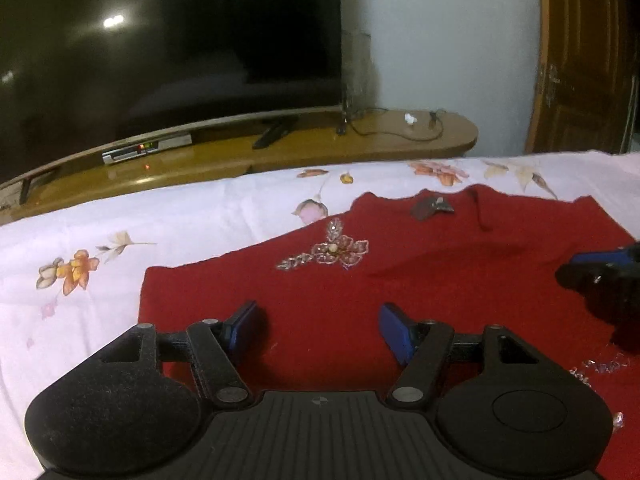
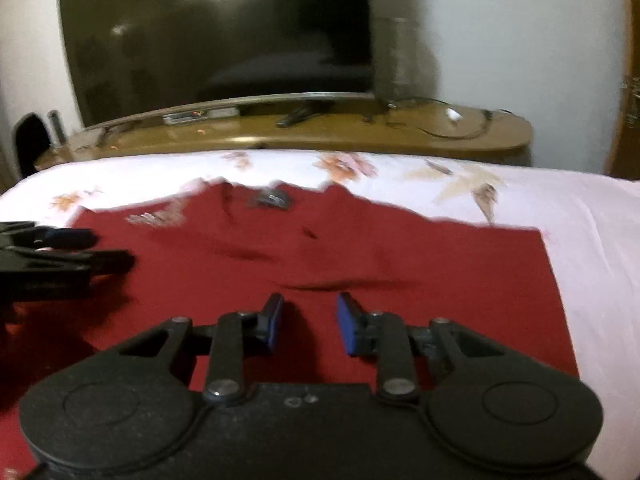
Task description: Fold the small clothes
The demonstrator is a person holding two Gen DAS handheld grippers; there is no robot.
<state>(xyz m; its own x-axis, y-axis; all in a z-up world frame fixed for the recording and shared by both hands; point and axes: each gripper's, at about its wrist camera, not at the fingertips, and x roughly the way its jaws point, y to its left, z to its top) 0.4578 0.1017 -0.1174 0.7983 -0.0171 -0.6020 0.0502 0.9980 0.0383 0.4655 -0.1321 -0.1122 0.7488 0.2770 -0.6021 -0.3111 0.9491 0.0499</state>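
A small dark red garment lies spread flat on the bed, with a beaded flower decoration on its left part and a label near its far neckline. It also shows in the right wrist view. My left gripper is open and empty, hovering over the garment's near left part. My right gripper is open and empty over the garment's near middle. Each gripper shows at the edge of the other's view: the right one, the left one.
The bed has a white sheet with flower print. Beyond it stands a wooden TV bench with a large dark television, a set-top box and cables. A wooden door is at the far right.
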